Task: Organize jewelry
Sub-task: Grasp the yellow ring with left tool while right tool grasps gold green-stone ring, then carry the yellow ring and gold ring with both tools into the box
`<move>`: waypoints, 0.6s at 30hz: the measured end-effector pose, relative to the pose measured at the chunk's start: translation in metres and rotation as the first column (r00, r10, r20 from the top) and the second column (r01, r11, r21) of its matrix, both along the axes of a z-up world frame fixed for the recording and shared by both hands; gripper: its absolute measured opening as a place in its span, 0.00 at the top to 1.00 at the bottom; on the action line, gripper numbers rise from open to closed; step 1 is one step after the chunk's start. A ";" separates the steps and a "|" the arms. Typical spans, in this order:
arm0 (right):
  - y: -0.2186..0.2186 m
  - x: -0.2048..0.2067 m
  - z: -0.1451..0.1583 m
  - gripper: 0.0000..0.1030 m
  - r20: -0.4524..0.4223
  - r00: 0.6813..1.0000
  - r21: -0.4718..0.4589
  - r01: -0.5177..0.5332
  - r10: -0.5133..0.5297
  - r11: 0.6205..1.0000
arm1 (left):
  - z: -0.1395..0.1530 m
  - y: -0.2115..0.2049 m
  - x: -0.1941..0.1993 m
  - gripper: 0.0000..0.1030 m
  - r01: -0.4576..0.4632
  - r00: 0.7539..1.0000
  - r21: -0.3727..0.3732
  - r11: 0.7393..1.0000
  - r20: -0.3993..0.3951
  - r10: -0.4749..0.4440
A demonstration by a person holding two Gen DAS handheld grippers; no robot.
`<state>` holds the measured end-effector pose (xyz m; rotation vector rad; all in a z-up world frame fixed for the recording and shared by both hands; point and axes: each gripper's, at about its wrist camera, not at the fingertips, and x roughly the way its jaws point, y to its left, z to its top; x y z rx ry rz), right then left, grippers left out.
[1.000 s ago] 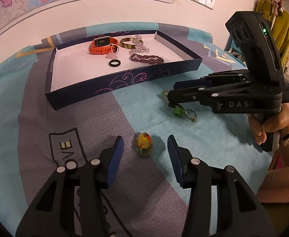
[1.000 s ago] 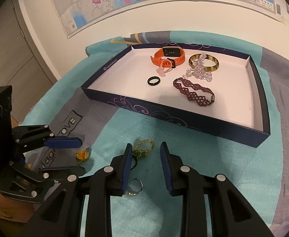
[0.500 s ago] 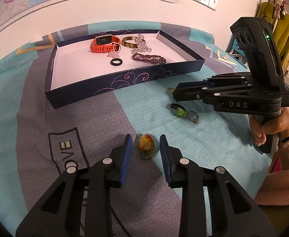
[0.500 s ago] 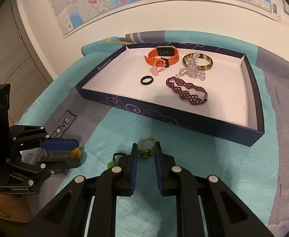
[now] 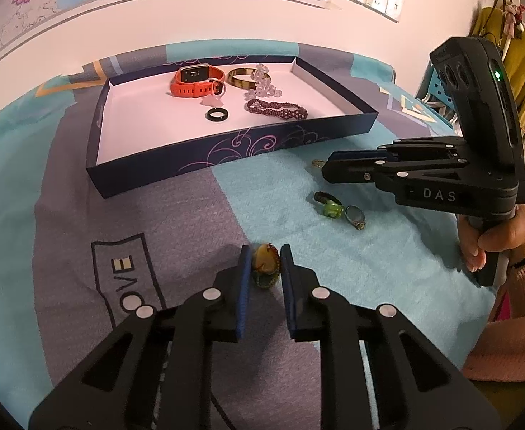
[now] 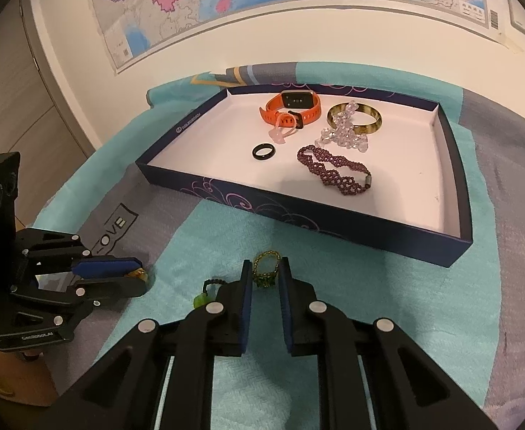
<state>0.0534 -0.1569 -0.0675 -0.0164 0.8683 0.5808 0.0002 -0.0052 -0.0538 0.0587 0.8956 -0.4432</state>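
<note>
On a bed spread with a teal-and-grey cover, the left tool is closing, its blue pads pressing both sides of a yellow ring that lies near the cover's front edge. The right tool is also closing around a gold beaded ring with green stones, just before the near wall of the dark-blue tray; contact there is hard to confirm. A green-beaded ring lies between them, half hidden in the right wrist view. The tray holds an orange watch, bracelets and a black ring.
</note>
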 end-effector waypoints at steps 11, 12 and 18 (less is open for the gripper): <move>-0.008 -0.004 0.008 0.87 0.014 1.000 0.037 0.010 -0.011 0.999 | 0.015 0.003 0.007 0.84 -0.013 0.999 -0.033 0.999 0.036 0.014; -0.009 -0.005 0.008 0.87 0.015 1.000 0.041 0.011 -0.011 0.999 | 0.016 0.003 0.008 0.84 -0.014 0.999 -0.036 0.999 0.038 0.015; -0.012 -0.007 0.015 0.87 0.027 1.000 0.055 0.012 -0.014 0.998 | 0.023 0.002 0.013 0.84 -0.008 0.998 -0.047 0.999 0.060 0.011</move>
